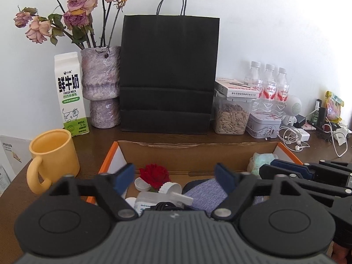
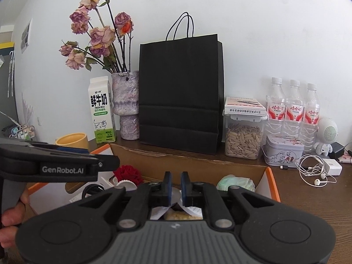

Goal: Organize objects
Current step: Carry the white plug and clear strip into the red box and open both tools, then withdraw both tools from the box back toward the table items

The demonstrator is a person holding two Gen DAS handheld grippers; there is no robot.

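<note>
A: Looking across a dark wooden table (image 1: 96, 140) that is standing against a white wall (image 2: 264, 33). What writing is showing?

B: The milk carton (image 1: 70, 96) is reading "FRESH MILK", and the left gripper (image 1: 176, 176) is showing "GenRobot.AI" on its side in the right wrist view. Red labels are wrapping three water bottles (image 2: 294, 110).

A: And the containers?

B: A clear tub (image 2: 244, 136) is holding pale seeds, a vase (image 1: 101, 88) is holding dried roses (image 1: 81, 0), and a black paper bag (image 1: 169, 72) is standing beside it. The cardboard box (image 1: 198, 151) is sitting in front, holding a red flower (image 1: 155, 173), white caps, a blue-grey cloth (image 1: 204, 193) and a pale green bundle (image 2: 236, 181).

A: The grippers?

B: The left one is hovering over the box, spread wide and empty. The right gripper (image 2: 176, 189) is nearly closed, a narrow gap showing, gripping nothing.
</note>
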